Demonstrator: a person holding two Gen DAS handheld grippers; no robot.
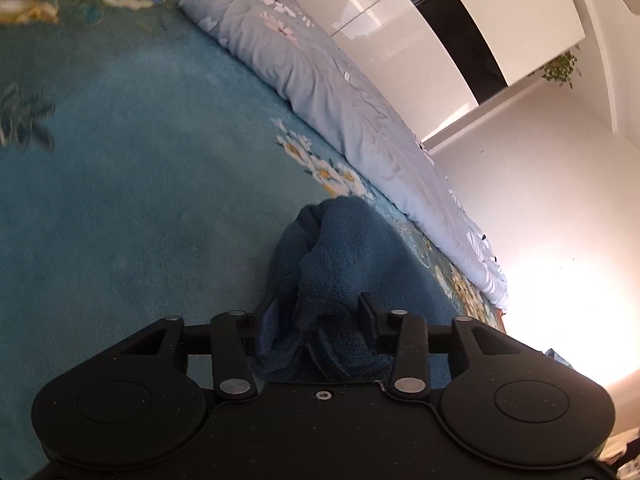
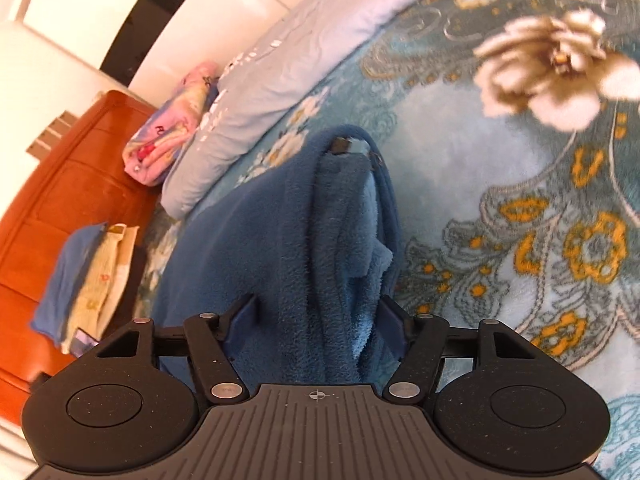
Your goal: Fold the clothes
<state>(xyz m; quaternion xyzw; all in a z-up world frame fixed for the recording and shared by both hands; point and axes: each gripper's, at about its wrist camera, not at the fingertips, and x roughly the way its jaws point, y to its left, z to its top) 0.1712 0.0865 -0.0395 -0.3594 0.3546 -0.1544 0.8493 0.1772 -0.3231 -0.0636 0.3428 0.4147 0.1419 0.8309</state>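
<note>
A dark blue fleece garment lies bunched on the teal floral blanket. In the left wrist view a thick fold of it fills the gap between the fingers, and my left gripper is shut on that fold. In the right wrist view the same blue fleece garment runs away from the camera as a long gathered ridge, with a small dark tag at its far end. My right gripper is shut on the near end of the ridge, and the cloth hides the pads.
A pale grey-blue folded duvet lies along the far edge of the floral blanket. A pink folded cloth leans against the duvet. Folded clothes are stacked by the orange wooden board. White wardrobe doors stand behind.
</note>
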